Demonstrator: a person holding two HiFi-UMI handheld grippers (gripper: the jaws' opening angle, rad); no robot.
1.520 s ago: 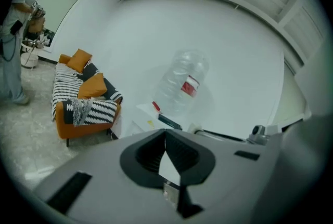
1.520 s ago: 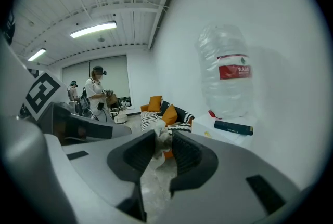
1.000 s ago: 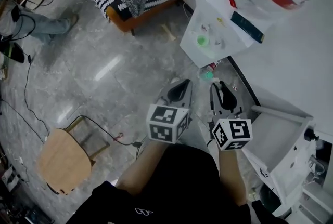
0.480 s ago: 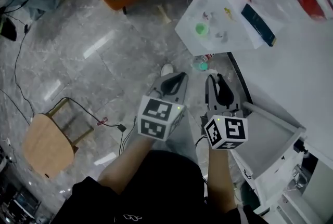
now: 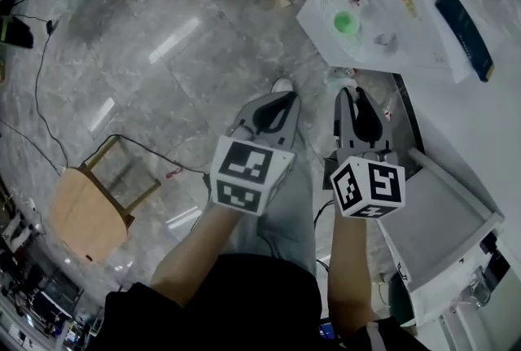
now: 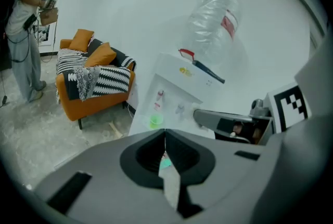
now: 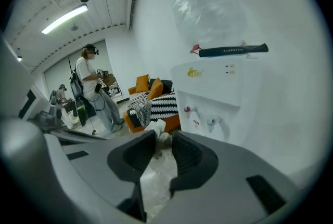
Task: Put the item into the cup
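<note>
Right gripper view gives me the clearest read. The right claw [image 7: 162,137] is grasping a small crumpled white item [image 7: 155,127], pinched at its tips with the jaws standing partly apart around it. I take that wad to be the thing meant for the cup, though it is too small for me to say what it is made of. The left claw [image 6: 165,132] is clenched, tips meeting, with nothing pinched. A teal speck shows through the gap behind its tips, and I cannot tell what it is.

In the head view the 2 claws sit side by side in front of me. The green cup [image 5: 346,22] stands straight ahead of the right claw, on the front ledge [image 5: 321,11] of the water dispenser [image 7: 213,85], below its 2 taps [image 7: 188,110]. Cup and item are well apart.

I judge this to be the carry step: the item is in hand and the cup is not yet reached. Next I need to bring the right claw forward until its tips are over the cup's mouth, then let go. The mouth looks narrow and the taps crowd it from above, so I would come in from the front. I would keep the left claw back unless the cup needs steadying.
</note>
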